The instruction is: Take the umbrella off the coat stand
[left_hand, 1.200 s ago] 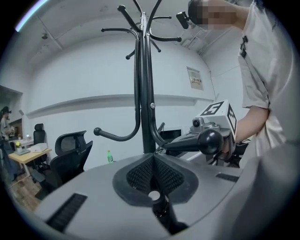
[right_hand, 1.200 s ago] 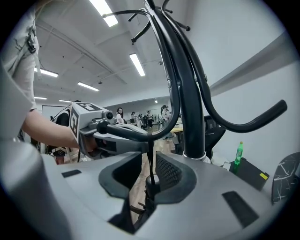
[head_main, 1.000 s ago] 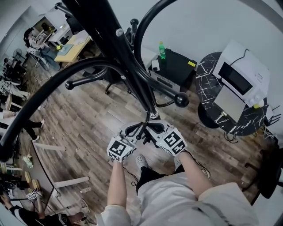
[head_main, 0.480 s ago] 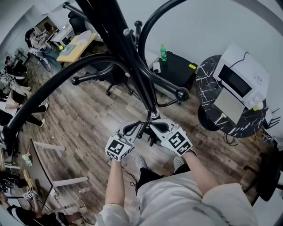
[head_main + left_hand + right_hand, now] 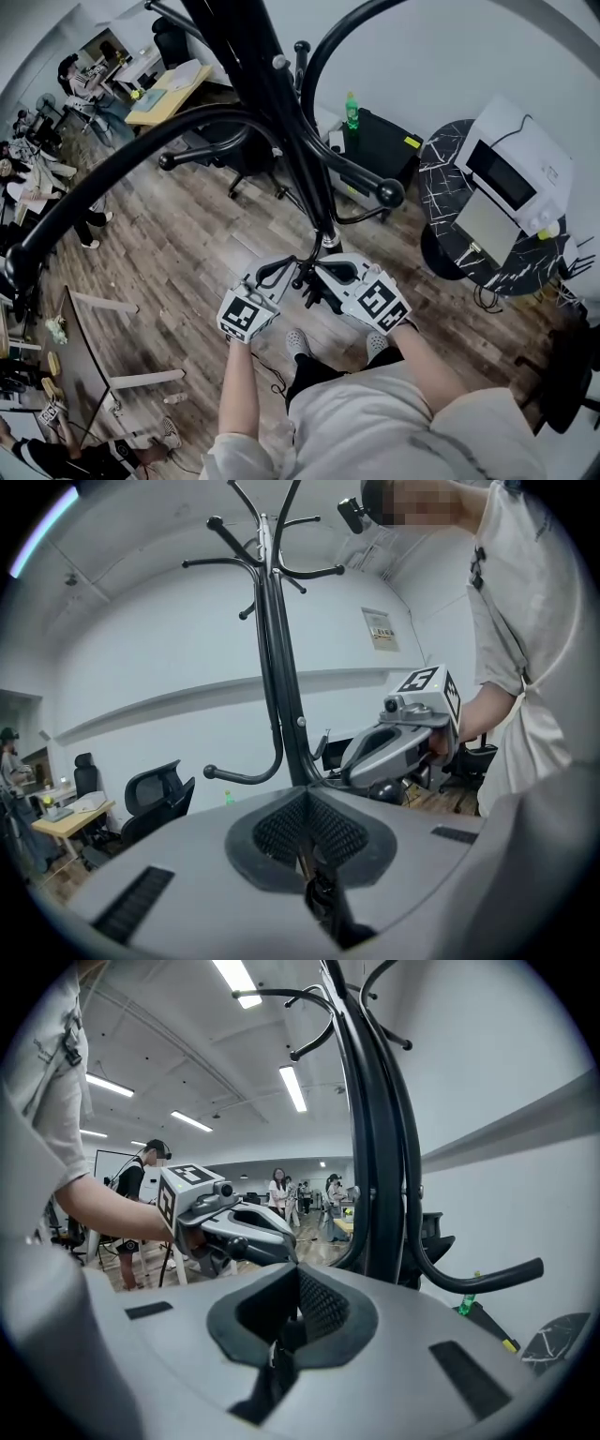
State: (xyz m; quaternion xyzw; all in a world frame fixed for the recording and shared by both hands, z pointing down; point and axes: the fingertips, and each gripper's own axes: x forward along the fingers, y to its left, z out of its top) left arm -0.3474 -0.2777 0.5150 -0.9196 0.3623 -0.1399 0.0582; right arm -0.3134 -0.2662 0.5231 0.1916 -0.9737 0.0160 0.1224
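glossy black curved coat stand (image 5: 270, 94), left gripper (image 5: 305, 808), right gripper (image 5: 298, 1283), jaws together

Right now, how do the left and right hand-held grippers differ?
Side: in the head view the left hand-held gripper sits left of the coat stand pole, the right hand-held gripper right of it. Facing: the left one looks toward the white wall, the right one toward the open office. Shared: both low by the pole, jaws closed together, nothing visible between them.
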